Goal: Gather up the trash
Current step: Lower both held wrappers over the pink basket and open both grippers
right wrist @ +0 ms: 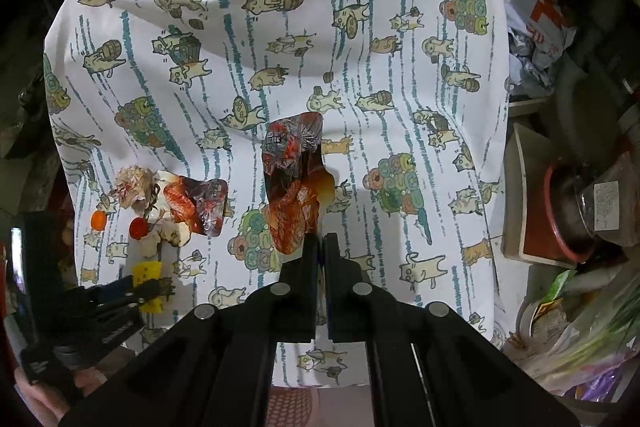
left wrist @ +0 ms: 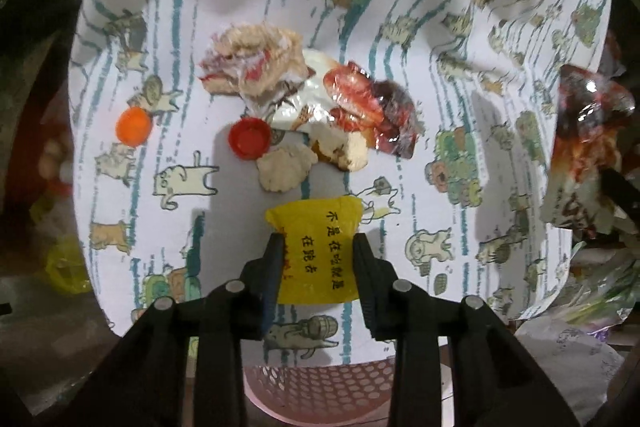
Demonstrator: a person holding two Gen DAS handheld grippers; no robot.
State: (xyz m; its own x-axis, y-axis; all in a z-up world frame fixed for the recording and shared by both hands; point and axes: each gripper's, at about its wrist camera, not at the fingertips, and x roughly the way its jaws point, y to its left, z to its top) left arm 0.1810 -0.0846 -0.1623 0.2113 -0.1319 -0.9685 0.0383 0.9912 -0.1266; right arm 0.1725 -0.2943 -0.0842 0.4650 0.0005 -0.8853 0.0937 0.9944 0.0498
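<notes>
My left gripper is shut on a yellow packet with black print, held just above the cat-print cloth. Beyond it lies a trash pile: crumpled tissue, a clear red wrapper, a red bottle cap, biscuit pieces and an orange cap apart at the left. My right gripper is shut on the bottom edge of a red snack wrapper, which hangs upright over the cloth. In the right wrist view the left gripper and its yellow packet show at lower left.
A pink perforated basket sits below the cloth's near edge. To the right of the cloth are plastic bags, a red-rimmed bowl and crumpled paper. A yellow bag lies off the cloth at the left.
</notes>
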